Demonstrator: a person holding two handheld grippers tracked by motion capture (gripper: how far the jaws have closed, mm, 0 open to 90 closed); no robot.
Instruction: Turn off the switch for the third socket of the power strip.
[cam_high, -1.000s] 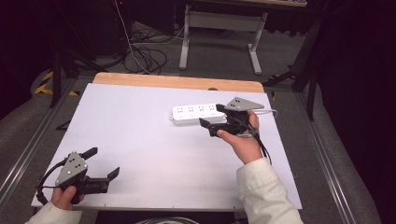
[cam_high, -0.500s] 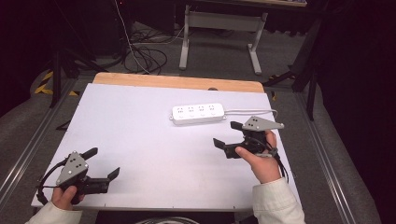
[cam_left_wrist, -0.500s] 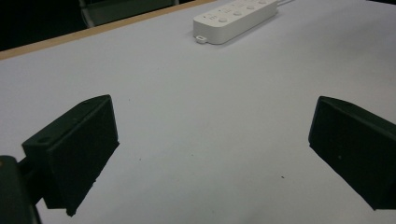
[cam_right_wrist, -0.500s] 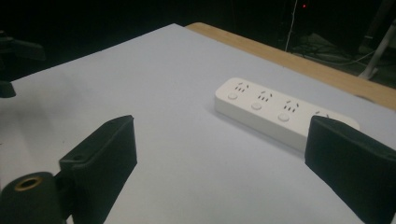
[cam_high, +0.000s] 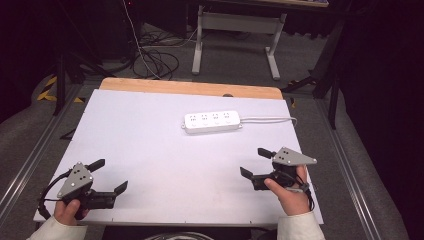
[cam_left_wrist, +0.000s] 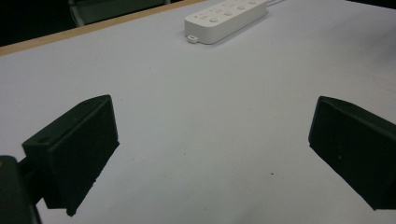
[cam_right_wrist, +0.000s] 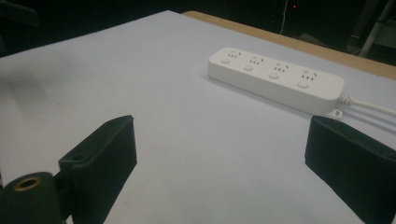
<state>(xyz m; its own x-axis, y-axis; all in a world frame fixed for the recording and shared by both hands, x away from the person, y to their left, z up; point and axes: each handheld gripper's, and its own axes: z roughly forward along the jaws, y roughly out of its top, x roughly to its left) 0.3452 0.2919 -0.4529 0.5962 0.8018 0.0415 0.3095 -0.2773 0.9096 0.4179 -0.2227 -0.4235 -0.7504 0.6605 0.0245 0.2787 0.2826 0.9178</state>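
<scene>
The right gripper (cam_high: 256, 162) has drawn back from the power strip (cam_high: 211, 121) toward the near right corner of the white table (cam_high: 165, 150); the left gripper (cam_high: 107, 175) has stayed at the near left corner. In the high view both have their jaws wide apart and hold nothing. The strip lies flat at the far middle, its cord (cam_high: 267, 119) running right. Behind the table are grey floor, black cables (cam_high: 155, 57) and a metal frame (cam_high: 235, 35).

In the left gripper view the jaws are spread over bare white surface (cam_left_wrist: 201, 121), the strip (cam_left_wrist: 226, 18) far ahead.

In the right gripper view the spread jaws frame the strip (cam_right_wrist: 275, 79), well apart from it.
</scene>
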